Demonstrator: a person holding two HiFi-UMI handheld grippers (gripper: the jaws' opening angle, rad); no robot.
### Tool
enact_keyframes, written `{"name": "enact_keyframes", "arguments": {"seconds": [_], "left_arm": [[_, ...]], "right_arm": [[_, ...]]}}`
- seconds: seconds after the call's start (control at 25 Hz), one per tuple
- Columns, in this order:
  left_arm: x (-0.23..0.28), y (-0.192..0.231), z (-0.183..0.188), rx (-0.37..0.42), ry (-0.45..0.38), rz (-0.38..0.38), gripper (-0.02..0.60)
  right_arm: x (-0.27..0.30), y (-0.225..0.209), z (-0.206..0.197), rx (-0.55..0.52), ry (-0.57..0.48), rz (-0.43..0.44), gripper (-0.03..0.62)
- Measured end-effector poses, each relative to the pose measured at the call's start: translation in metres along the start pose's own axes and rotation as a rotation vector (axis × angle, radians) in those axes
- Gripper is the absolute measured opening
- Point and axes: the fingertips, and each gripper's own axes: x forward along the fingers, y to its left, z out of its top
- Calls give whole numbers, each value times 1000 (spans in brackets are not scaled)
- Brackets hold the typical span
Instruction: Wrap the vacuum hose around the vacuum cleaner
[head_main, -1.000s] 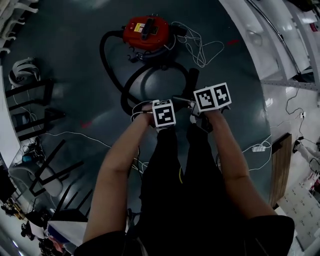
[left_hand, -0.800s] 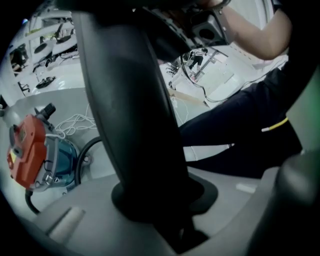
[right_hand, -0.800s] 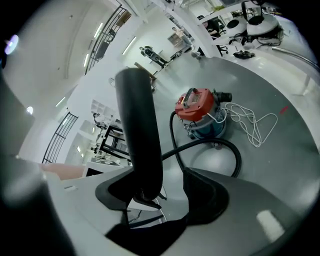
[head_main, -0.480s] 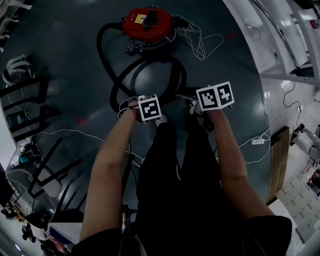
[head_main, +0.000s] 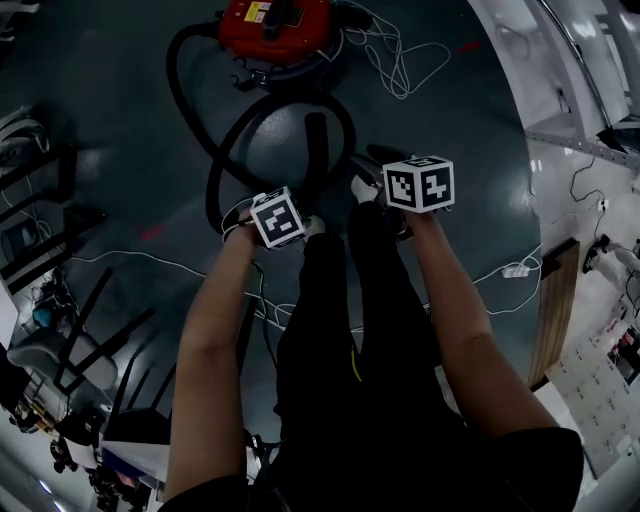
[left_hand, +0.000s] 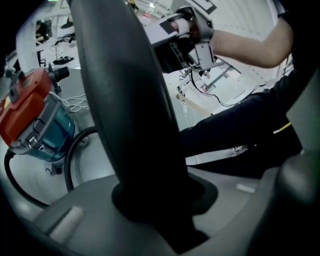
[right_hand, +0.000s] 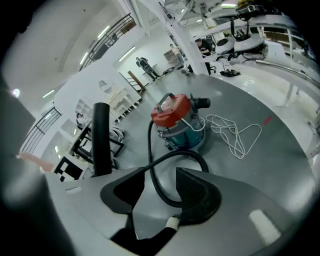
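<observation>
The vacuum cleaner (head_main: 275, 25), red on top with a teal drum (left_hand: 30, 115), stands on the grey floor at the top of the head view. Its black hose (head_main: 225, 150) lies in loops in front of it. My left gripper (head_main: 288, 208) is shut on the hose's thick black end tube (left_hand: 125, 100), which rises straight out of its jaws. My right gripper (head_main: 385, 172) is to its right; its jaws have just been closing but still stand apart (right_hand: 160, 195). Nothing is pressed between them. A hose loop (right_hand: 152, 175) on the floor shows through the gap.
A white power cord (head_main: 400, 60) lies in loose coils right of the vacuum cleaner. Black chair frames (head_main: 50, 190) and thin white cables (head_main: 130, 265) are at the left. White benches (head_main: 570, 90) and a power strip (head_main: 515, 270) are at the right. The person's dark trouser legs (head_main: 350, 300) fill the middle.
Both grippers have sunk toward the floor. The left one moved left in the head view, carrying the black tube with it. The vacuum cleaner now sits higher in that view.
</observation>
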Motion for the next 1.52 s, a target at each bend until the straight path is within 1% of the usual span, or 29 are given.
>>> {"name": "enact_keyframes", "arguments": {"seconds": [0.08, 0.2, 0.48, 0.64, 0.76, 0.88, 1.08, 1.16, 1.24, 1.36, 1.52], "left_arm": [[16, 0, 3, -12, -16, -15, 100], [38, 0, 2, -26, -16, -39, 100], [87, 7, -7, -54, -12, -99, 100], [115, 22, -20, -85, -1, -126, 99], [135, 35, -23, -119, -15, -145, 100], [156, 49, -25, -142, -34, -159, 100], [190, 86, -26, -208, -97, -152, 100], [203, 100, -22, -239, -117, -144, 98], [216, 110, -20, -243, -124, -140, 98], [233, 114, -19, -228, -128, -148, 98], [250, 120, -18, -245, -145, -148, 98]], "right_arm": [[19, -20, -8, -11, 25, -22, 198], [46, -39, -17, -11, 48, -31, 198], [98, -80, -34, -20, 65, -84, 201], [131, -102, -47, -43, 90, -92, 206], [155, -122, -57, -56, 119, -105, 212], [180, -140, -66, -65, 126, -134, 215], [224, -167, -75, -86, 127, -179, 230], [242, -179, -82, -96, 137, -187, 245], [260, -190, -89, -107, 156, -186, 257], [282, -203, -98, -126, 181, -203, 277], [303, -217, -105, -154, 190, -230, 288]]}}
